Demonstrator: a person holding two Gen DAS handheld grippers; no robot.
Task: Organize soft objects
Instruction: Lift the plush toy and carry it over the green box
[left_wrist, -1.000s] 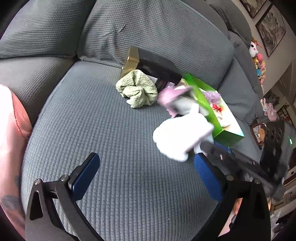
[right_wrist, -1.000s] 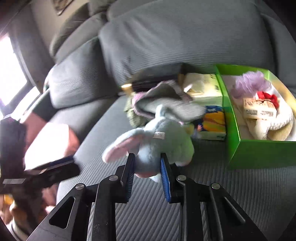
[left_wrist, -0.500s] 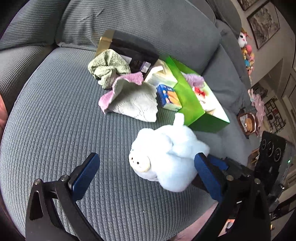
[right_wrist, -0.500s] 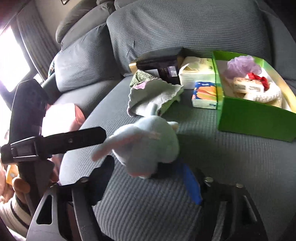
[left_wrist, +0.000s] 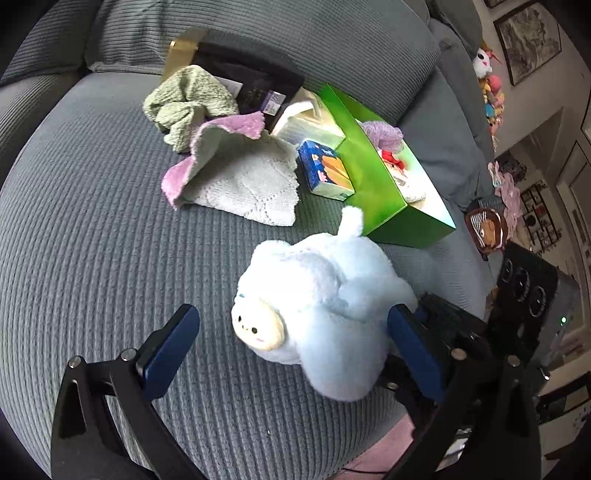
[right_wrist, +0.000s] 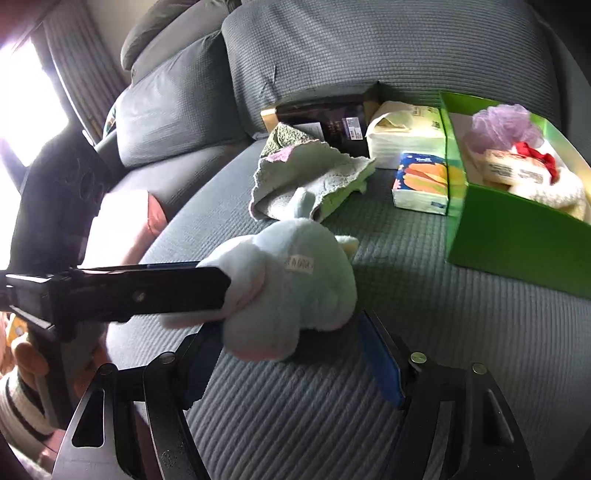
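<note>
A light blue plush animal (left_wrist: 325, 306) lies on the grey sofa seat (left_wrist: 92, 240), its cream face turned toward the left wrist camera. My left gripper (left_wrist: 291, 354) is open and straddles it, with the plush close to the right-hand pad. In the right wrist view the same plush (right_wrist: 288, 280) rests between the spread fingers of my right gripper (right_wrist: 291, 365), which is open, its pads not pressing on it. One left gripper finger (right_wrist: 147, 291) reaches in from the left against the plush's ear. A grey-and-purple cloth (left_wrist: 240, 173) and a crumpled green towel (left_wrist: 188, 99) lie behind.
An open green box (left_wrist: 391, 184) at the right holds a purple puff (right_wrist: 502, 125), a wrapped packet and a cream plush. Two tissue packs (left_wrist: 325, 170) and a dark box (left_wrist: 251, 81) stand beside it against the back cushion. A pink cushion (right_wrist: 122, 221) lies at the left.
My right gripper has opened and let go of the plush, which now rests on the seat. The cloth has dropped onto the seat. My left gripper has come in around the plush.
</note>
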